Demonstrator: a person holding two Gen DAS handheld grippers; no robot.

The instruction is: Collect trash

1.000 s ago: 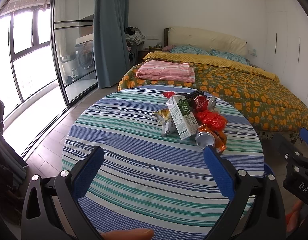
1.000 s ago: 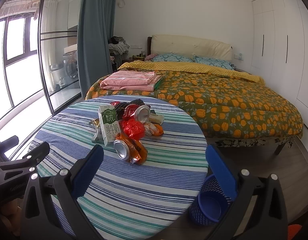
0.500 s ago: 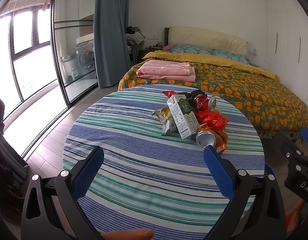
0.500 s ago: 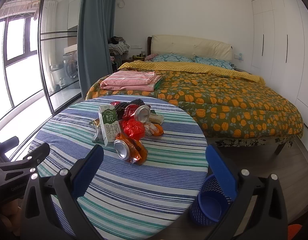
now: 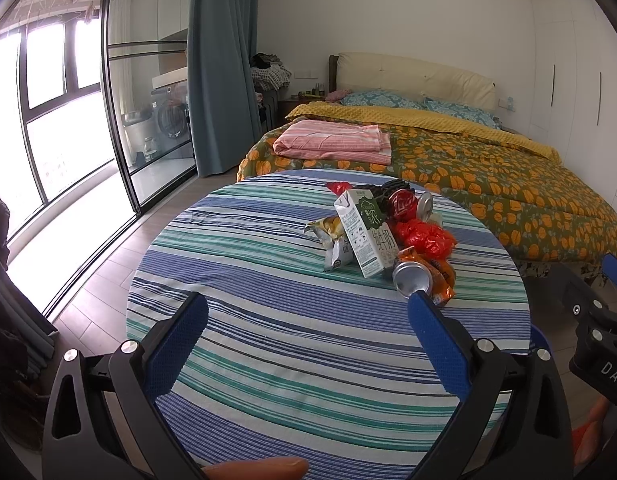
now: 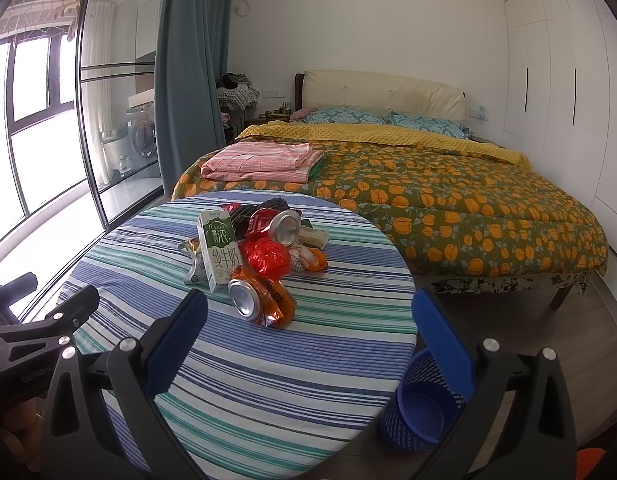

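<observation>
- Right wrist view: right tool (image 6: pixel 308 334) fingers wide apart, holding nothing, above near table (image 6: pixel 268 380) edge; left tool (image 5: pixel 306 338) likewise apart and unloaded.
- Trash pile (image 6: pixel 260 256) sits mid-table: upright milk carton (image 6: pixel 220 254), two cans, red crumpled bag, wrappers, all touching.
- Blue bin (image 6: pixel 418 408) on floor beside table.
- Risk, judged: the nearest can (image 6: pixel 244 298) lies on its side and may roll if nudged; pulling one item may topple the carton.
</observation>
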